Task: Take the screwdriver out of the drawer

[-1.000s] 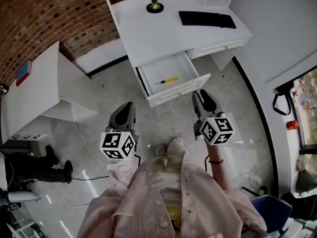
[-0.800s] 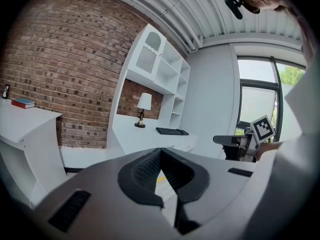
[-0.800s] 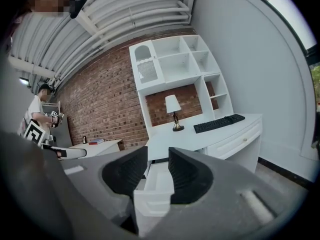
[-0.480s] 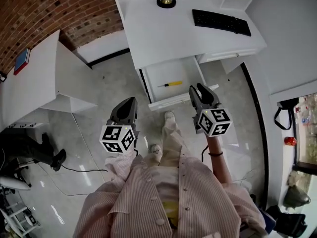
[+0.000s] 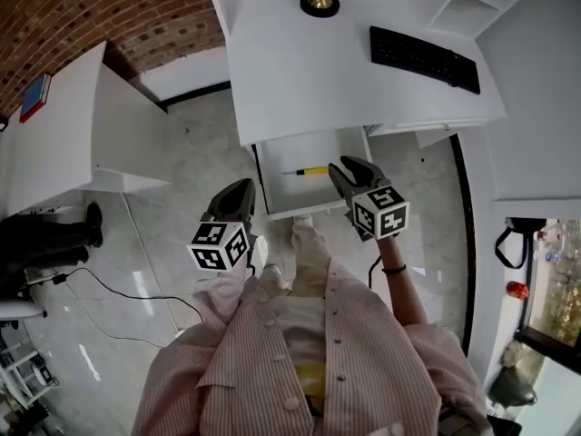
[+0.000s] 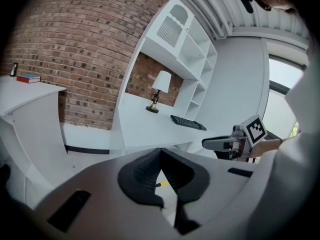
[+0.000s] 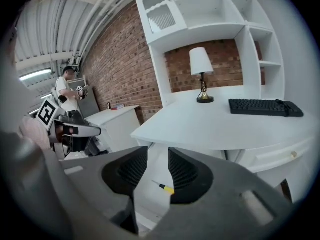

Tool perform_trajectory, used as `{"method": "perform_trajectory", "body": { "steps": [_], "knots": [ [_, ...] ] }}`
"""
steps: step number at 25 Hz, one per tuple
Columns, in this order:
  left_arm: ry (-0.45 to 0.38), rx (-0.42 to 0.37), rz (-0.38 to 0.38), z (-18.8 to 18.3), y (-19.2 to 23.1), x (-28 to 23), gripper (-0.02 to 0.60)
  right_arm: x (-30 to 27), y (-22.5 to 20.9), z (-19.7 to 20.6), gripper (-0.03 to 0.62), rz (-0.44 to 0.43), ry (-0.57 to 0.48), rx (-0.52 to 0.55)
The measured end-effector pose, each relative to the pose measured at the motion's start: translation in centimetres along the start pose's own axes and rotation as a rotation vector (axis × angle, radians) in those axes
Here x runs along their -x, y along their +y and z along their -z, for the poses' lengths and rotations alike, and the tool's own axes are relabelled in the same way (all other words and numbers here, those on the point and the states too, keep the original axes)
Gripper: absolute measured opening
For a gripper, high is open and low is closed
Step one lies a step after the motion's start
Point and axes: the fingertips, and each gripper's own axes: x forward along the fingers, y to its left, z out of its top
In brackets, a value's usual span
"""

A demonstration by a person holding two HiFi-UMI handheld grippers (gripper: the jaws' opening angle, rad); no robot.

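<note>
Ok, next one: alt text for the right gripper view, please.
The right tool, its jaws apart and empty, points at a yellow-handled screwdriver lying in the open drawer of a white desk. A lamp and black keyboard sit on the desk, brick wall behind.
</note>
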Motion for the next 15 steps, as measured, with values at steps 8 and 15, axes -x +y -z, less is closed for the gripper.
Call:
{"method": "perform_trajectory", "body": {
  "steps": [8, 15],
  "knots": [
    [0.062, 0.049, -0.052, 0.9, 0.8, -4.6, -0.002, -4.9, -1.8, 3.2, 0.124, -0.189, 0.252, 0.135],
    [0.138, 0.072, -0.079, 2.9, 1.3, -7.8, -0.002, -8.0, -3.0, 6.5, 0.124, -0.316, 0.429, 0.246]
  ]
}}
